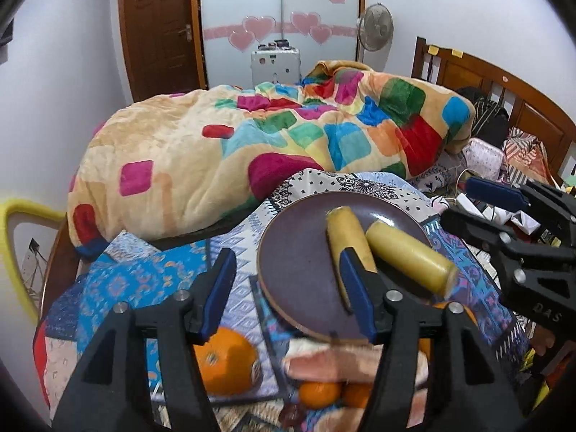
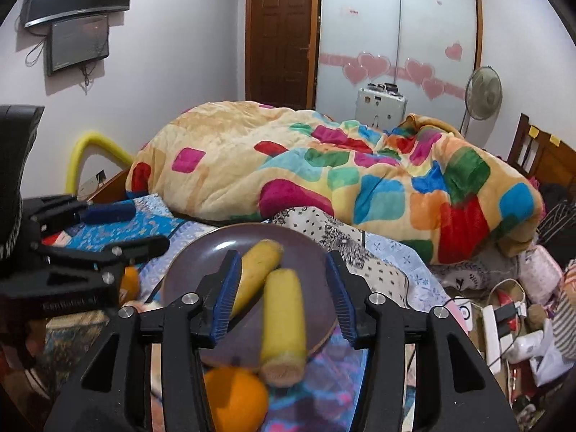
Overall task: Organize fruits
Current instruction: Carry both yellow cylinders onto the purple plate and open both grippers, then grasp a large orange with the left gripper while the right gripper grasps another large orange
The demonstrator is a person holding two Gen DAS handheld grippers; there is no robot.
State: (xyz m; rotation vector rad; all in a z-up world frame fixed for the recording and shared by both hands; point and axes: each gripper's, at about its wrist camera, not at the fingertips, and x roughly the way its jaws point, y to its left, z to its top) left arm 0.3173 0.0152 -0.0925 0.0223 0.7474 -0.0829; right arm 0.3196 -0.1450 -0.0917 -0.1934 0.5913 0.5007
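Both bananas (image 2: 284, 313) lie side by side on the plate (image 1: 295, 273), so left gripper (image 1: 288, 288) and right gripper (image 2: 284, 298) hang half-open, empty

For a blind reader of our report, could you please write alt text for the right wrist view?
Two yellow banana pieces lie on a dark purple plate on a patterned bedsheet, seen between the open fingers of the right claw. An orange sits just in front of the plate, and the left claw shows at the left edge.
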